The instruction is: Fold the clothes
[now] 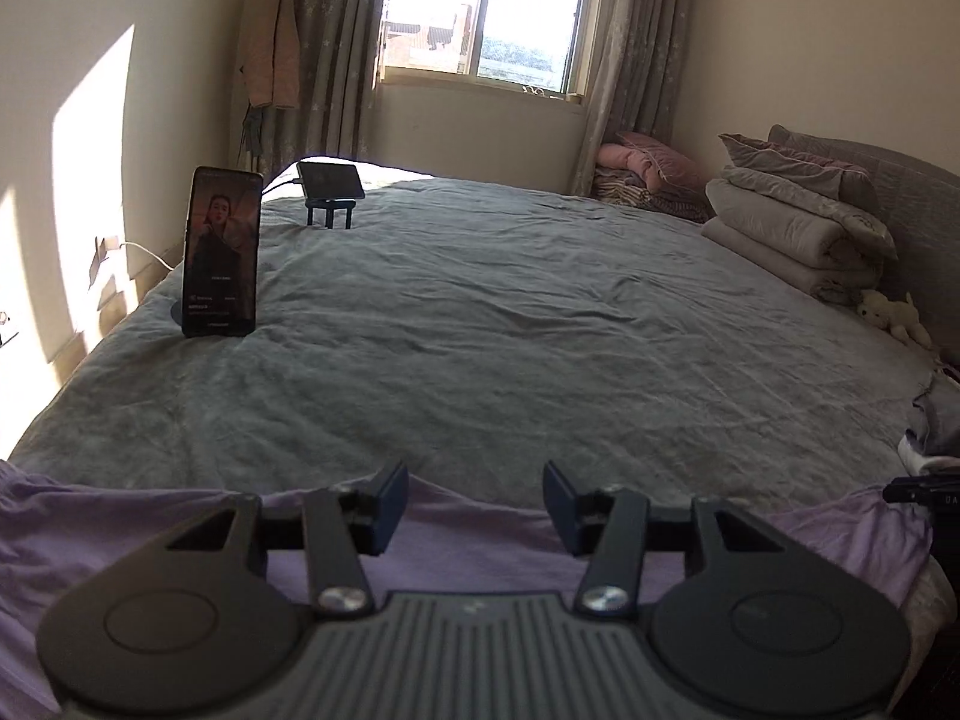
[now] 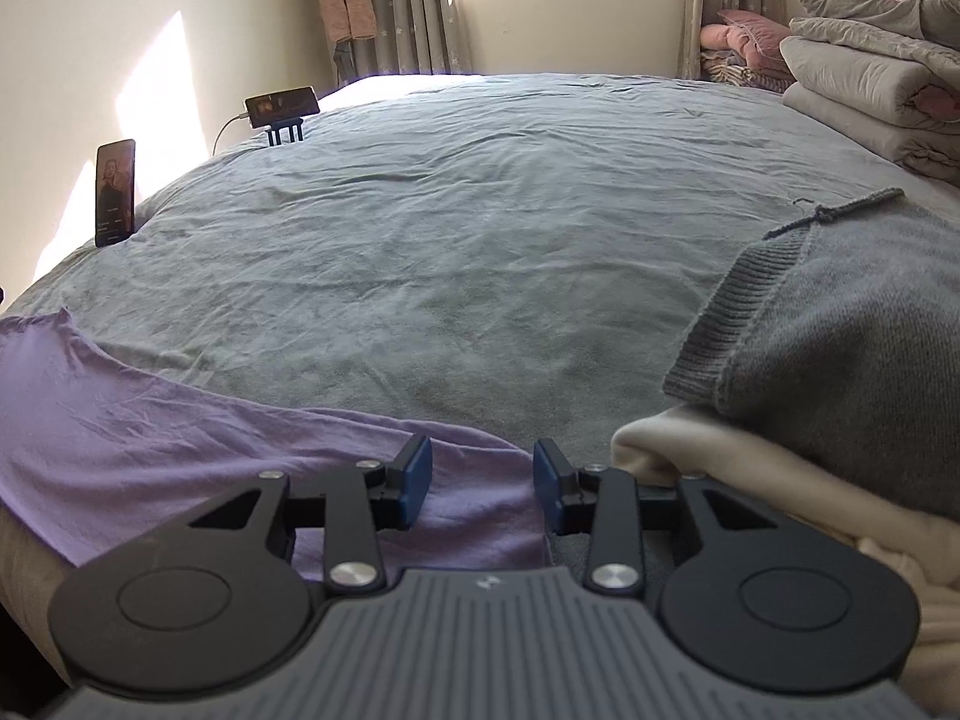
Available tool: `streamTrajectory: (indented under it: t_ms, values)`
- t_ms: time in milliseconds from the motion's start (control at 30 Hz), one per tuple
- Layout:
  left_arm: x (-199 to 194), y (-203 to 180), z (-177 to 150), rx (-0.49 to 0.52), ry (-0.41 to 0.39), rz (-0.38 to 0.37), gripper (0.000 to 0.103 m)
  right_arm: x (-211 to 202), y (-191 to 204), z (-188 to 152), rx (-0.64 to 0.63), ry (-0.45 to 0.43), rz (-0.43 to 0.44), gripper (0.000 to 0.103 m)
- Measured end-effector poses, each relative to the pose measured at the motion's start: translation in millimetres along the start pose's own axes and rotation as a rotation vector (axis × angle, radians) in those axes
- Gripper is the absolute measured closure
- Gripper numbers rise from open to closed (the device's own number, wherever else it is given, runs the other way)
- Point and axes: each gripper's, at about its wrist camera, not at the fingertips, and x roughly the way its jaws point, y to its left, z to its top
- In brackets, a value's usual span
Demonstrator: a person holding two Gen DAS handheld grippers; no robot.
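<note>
shirt on bed, sweater right

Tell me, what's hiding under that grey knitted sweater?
Under the grey knitted sweater a cream-coloured garment sticks out at the near edge, lying on the grey bedspread. The sweater covers most of it, so its shape and anything else beneath stay hidden.

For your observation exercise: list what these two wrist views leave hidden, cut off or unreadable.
- Purple garment: near part hidden under the left gripper; left wrist view.
- Grey sweater: cut off at the right edge; right wrist view.
- Cream garment: mostly hidden under the sweater.
- Upright phone: screen text too small.
</note>
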Motion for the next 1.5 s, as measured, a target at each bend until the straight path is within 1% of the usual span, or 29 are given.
streamTrajectory:
  t_ms: [33, 133, 200, 267, 300, 367, 400, 433, 500, 567, 600, 633, 767, 867, 967, 1033, 1133, 1267, 1433, 1500]
  values:
    - [5.9, -8.1, -1.8, 0.004, 0.007, -0.016, 0.052, 1.9, 0.3, -1.3, -0.01, -0.001, -0.011, 0.088]
    - [23.2, -28.0, -12.5, -0.019, 0.021, -0.062, 0.052, 4.1, 0.7, -5.1, -0.017, -0.02, -0.024, 0.099]
    - [30.9, -38.6, -21.1, -0.046, 0.02, -0.103, 0.052, 1.1, 0.7, -5.4, -0.009, -0.052, -0.05, 0.099]
    - [38.8, -48.1, -29.3, -0.061, 0.032, -0.138, 0.052, 3.8, -0.5, -4.6, -0.01, -0.054, -0.077, 0.1]
    - [42.9, -52.9, -33.6, -0.064, 0.041, -0.148, 0.052, 7.1, 0.6, -4.7, -0.021, -0.044, -0.092, 0.1]
    - [51.4, -61.3, -41.4, -0.046, 0.076, -0.134, 0.052, 10.2, 2.5, -4.2, -0.029, -0.026, -0.11, 0.1]
    - [54.8, -65.8, -45.5, -0.029, 0.092, -0.12, 0.052, 8.4, 2.5, -3.2, -0.021, -0.022, -0.11, 0.098]
    - [56.4, -69.7, -48.6, -0.009, 0.1, -0.109, 0.052, 6.6, 2.6, -2.2, -0.013, -0.018, -0.11, 0.093]
    - [52.8, -74.3, -51.1, 0.031, 0.086, -0.101, 0.051, 3.0, 2.7, -0.2, 0.004, -0.011, -0.11, 0.083]
    - [49.2, -72.4, -51.9, 0.025, 0.077, -0.108, 0.05, -8.6, 3.5, -0.2, 0.03, -0.007, -0.097, 0.074]
    - [48.5, -70.8, -52.1, 0.015, 0.077, -0.11, 0.05, -15.6, 4.3, -1.0, 0.043, -0.005, -0.085, 0.063]
    - [47.7, -69.2, -52.3, 0.006, 0.077, -0.111, 0.05, -22.6, 5.1, -1.7, 0.056, -0.003, -0.072, 0.06]
    - [45.7, -67.0, -51.2, -0.022, 0.074, -0.113, 0.049, -43.2, 8.8, -8.0, 0.116, 0.034, -0.022, 0.059]
    - [44.6, -65.3, -50.8, -0.033, 0.074, -0.119, 0.048, -53.6, 7.3, -13.1, 0.199, 0.058, 0.025, 0.059]
    - [44.4, -64.4, -51.1, -0.039, 0.073, -0.123, 0.047, -57.8, 6.2, -14.6, 0.268, 0.08, 0.047, 0.059]
    - [43.2, -64.1, -51.1, -0.042, 0.072, -0.124, 0.046, -59.0, 9.4, -11.8, 0.251, 0.07, 0.036, 0.059]
    - [41.8, -63.1, -51.1, -0.046, 0.069, -0.124, 0.046, -55.5, 12.1, -1.4, 0.191, 0.049, 0.019, 0.059]
    - [39.4, -60.6, -51.4, -0.049, 0.064, -0.116, 0.046, -32.4, 5.8, 6.1, 0.145, 0.088, -0.047, 0.059]
    - [37.3, -56.6, -51.1, -0.059, 0.06, -0.109, 0.046, -8.2, -0.6, -3.4, 0.132, 0.133, -0.055, 0.059]
    - [37.7, -56.2, -50.4, -0.065, 0.06, -0.113, 0.046, -3.9, -0.3, -6.6, 0.116, 0.131, -0.05, 0.059]
